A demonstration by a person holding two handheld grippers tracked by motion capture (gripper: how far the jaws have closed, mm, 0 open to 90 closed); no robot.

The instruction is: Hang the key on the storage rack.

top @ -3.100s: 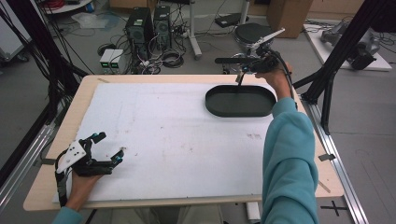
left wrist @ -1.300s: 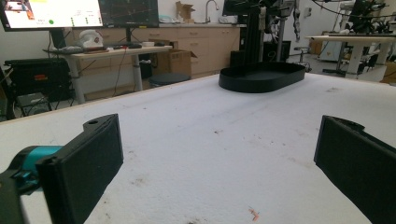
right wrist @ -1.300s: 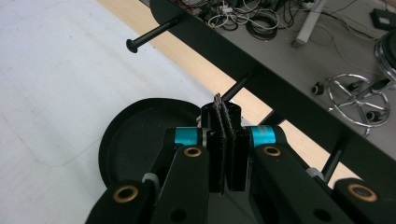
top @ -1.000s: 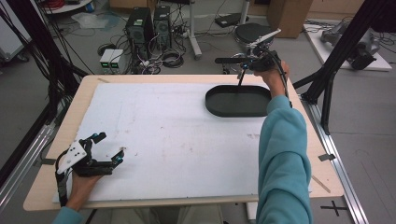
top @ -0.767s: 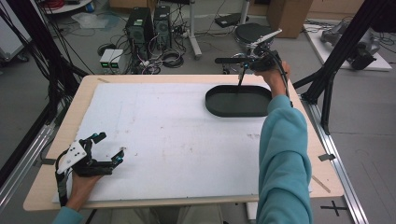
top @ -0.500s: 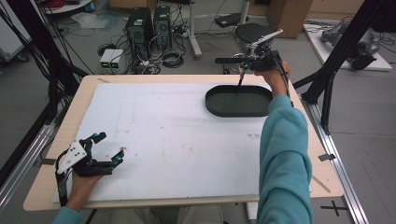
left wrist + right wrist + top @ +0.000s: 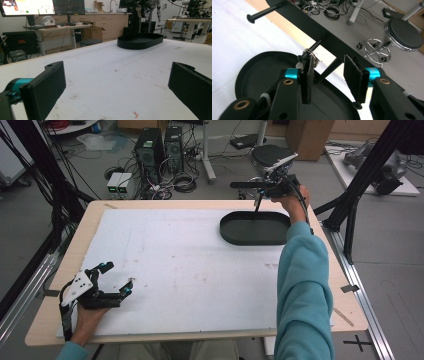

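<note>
My right gripper has just been opening, empty, beside the ring hung on the peg above the tray; hanging looks done.

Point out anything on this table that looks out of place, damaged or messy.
Nothing is spilled or broken. The black oval tray sits flat near the far right corner. The white foam table cover carries small reddish-brown specks and scuffs, mostly near the left gripper. The right gripper, jaws just opening with nothing between them, hovers over the tray beside a black rack with pegs.

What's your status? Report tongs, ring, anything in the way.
Right tongs just opening, nothing between them, above tray. Left tongs open, idle over table. Ring hangs on peg. Nothing blocking.
</note>
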